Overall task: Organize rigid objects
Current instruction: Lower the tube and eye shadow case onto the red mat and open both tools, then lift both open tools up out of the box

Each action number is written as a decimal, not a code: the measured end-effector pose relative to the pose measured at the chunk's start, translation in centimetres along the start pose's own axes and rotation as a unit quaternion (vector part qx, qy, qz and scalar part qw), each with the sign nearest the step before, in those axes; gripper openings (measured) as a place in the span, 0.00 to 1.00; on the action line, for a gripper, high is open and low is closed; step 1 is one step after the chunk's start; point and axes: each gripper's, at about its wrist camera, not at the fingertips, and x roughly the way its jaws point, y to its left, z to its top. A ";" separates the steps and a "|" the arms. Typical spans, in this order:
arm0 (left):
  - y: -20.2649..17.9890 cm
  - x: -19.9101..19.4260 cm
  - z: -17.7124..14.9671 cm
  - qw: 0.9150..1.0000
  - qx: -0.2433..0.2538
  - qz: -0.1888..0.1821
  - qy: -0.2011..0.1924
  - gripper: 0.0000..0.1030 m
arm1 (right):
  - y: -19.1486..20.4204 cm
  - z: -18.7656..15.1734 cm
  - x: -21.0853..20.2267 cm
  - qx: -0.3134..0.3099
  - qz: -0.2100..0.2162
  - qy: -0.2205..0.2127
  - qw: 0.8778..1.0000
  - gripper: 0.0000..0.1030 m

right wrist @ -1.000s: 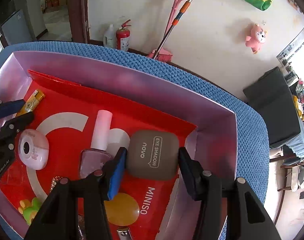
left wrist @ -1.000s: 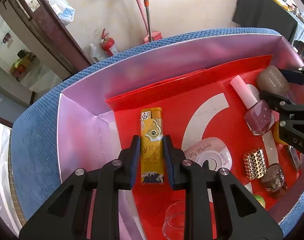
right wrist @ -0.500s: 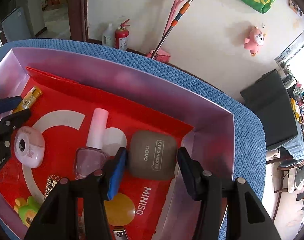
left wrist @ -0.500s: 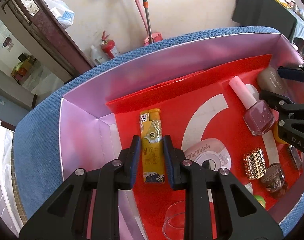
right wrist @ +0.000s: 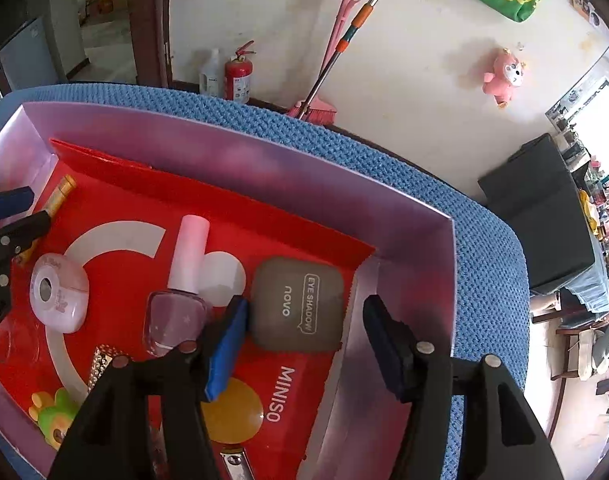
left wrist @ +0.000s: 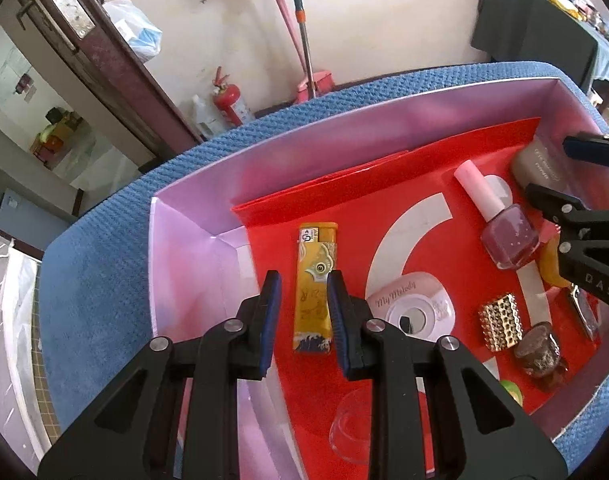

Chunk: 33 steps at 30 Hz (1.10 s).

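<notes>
A yellow lighter (left wrist: 312, 264) lies flat on the red liner inside a lilac box (left wrist: 304, 152). My left gripper (left wrist: 304, 280) hovers over it with its jaws narrow. A strip of red shows between the left pad and the lighter, and the right finger covers the lighter's edge. A grey eye shadow case (right wrist: 296, 308) rests near the box's right wall. My right gripper (right wrist: 304, 308) straddles it with its jaws opening, and the right pad stands clear of the case. A pink nail polish bottle (right wrist: 176, 316) lies just left of it.
On the liner also lie a pink round My Melody case (left wrist: 412, 312), a gold studded piece (left wrist: 500, 322), a brown ring (left wrist: 540, 350), a clear cup (left wrist: 352, 428), a green toy (right wrist: 52, 412) and a yellow disc (right wrist: 232, 412). The box stands on a blue cloth (left wrist: 96, 280).
The right jaws have widened off the eye shadow case, which they pinched a second ago. The left gripper has drawn back slightly, so the lighter now sits off-centre in its gap.
</notes>
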 end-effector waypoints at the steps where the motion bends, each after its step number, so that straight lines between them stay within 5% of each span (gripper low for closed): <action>1: 0.0 -0.5 -0.1 1.000 -0.002 0.001 -0.002 0.22 | -0.1 -0.1 -0.2 0.002 0.001 -0.002 1.000 0.61; 10: 1.9 -4.8 -1.1 0.997 -0.053 -0.033 -0.053 0.24 | -0.9 -0.8 -4.0 0.019 -0.005 -0.046 0.999 0.68; 13: 2.1 -6.4 -1.7 0.994 -0.066 -0.039 -0.081 0.50 | -1.5 -1.3 -5.9 0.029 -0.007 -0.067 0.997 0.73; 14: 2.3 -7.5 -2.2 0.991 -0.073 -0.040 -0.103 0.69 | -1.7 -1.5 -6.6 0.033 -0.007 -0.075 0.997 0.75; 15: 2.6 -7.5 -1.8 0.989 -0.074 -0.041 -0.119 0.72 | -1.8 -1.6 -7.2 0.037 -0.007 -0.083 0.996 0.77; 22: 2.4 -12.7 -4.6 0.973 -0.081 -0.034 -0.212 0.72 | -2.4 -3.9 -12.1 0.056 -0.012 -0.154 0.986 0.84; 29: 2.1 -16.2 -7.9 0.953 -0.103 -0.047 -0.283 0.88 | -3.5 -7.9 -16.0 0.103 0.017 -0.232 0.967 0.99; 33: 2.0 -16.5 -9.8 0.940 -0.115 -0.046 -0.317 0.91 | -3.5 -10.6 -17.3 0.123 0.034 -0.271 0.954 1.00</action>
